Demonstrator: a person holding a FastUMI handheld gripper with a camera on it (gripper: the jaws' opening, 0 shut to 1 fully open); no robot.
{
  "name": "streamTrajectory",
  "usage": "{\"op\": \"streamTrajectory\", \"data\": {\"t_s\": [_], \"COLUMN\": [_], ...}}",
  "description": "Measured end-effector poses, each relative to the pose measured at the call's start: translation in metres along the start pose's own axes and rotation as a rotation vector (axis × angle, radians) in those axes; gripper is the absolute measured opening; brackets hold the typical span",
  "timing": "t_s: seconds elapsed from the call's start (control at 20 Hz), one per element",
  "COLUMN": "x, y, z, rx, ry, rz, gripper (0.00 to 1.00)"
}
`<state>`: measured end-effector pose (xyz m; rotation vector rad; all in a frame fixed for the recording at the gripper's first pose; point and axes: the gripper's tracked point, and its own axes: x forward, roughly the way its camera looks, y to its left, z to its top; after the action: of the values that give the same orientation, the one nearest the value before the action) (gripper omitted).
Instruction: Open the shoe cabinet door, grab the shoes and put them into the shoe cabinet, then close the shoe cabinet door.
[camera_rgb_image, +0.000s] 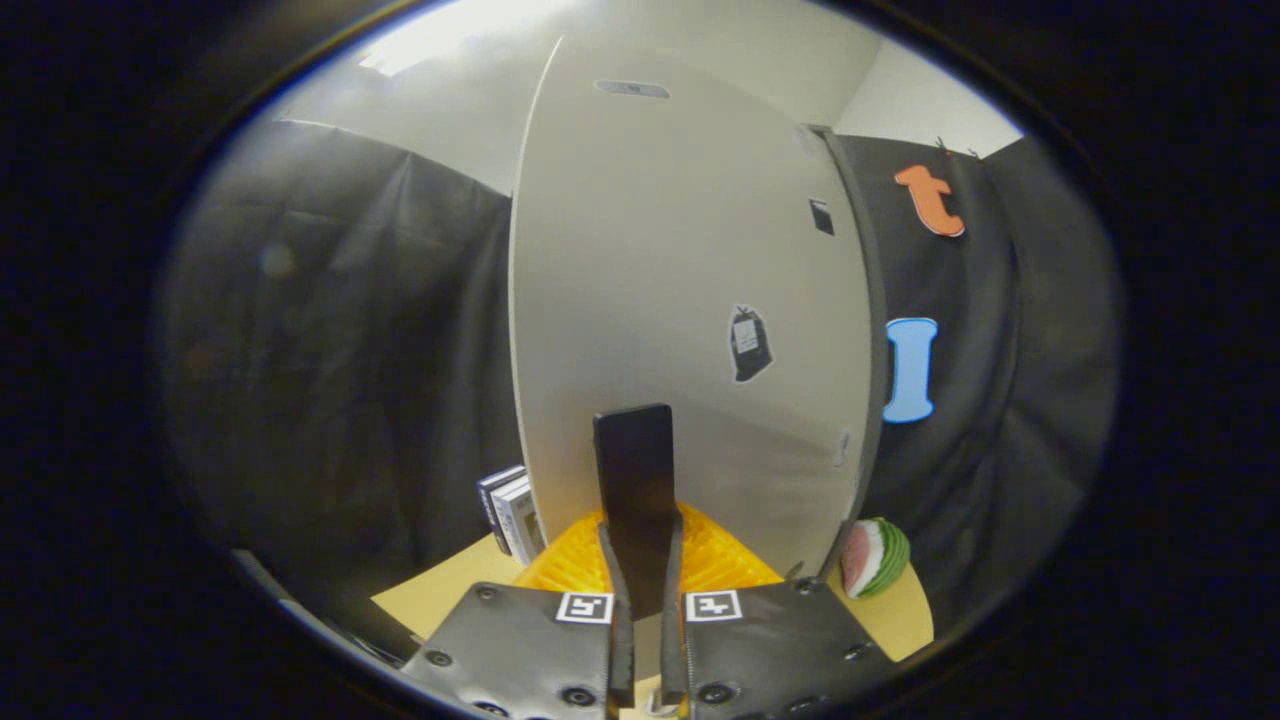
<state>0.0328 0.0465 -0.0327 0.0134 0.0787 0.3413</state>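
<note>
Tabletop (440, 590) — tool (641, 560) clamps black handle (635, 480) of cabinet door (680, 300).

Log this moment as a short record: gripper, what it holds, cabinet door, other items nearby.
gripper: gripper fingers nearly together, pressing both sides of a flat black handle
cabinet door: grey door right ahead, beyond the fingers
mat: orange ribbed mat under the fingers
boxes: small boxes at the door's left foot
toy: watermelon slice at its right foot
</note>
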Motion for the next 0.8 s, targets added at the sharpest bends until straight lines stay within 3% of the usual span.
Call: {"op": "streamTrajectory", "data": {"t_s": [0.8], "x": [-0.048], "y": [-0.103], "z": [0.003], "rx": [0.04], "ry": [0.005], "rz": [-0.22], "gripper": [0.09]}}
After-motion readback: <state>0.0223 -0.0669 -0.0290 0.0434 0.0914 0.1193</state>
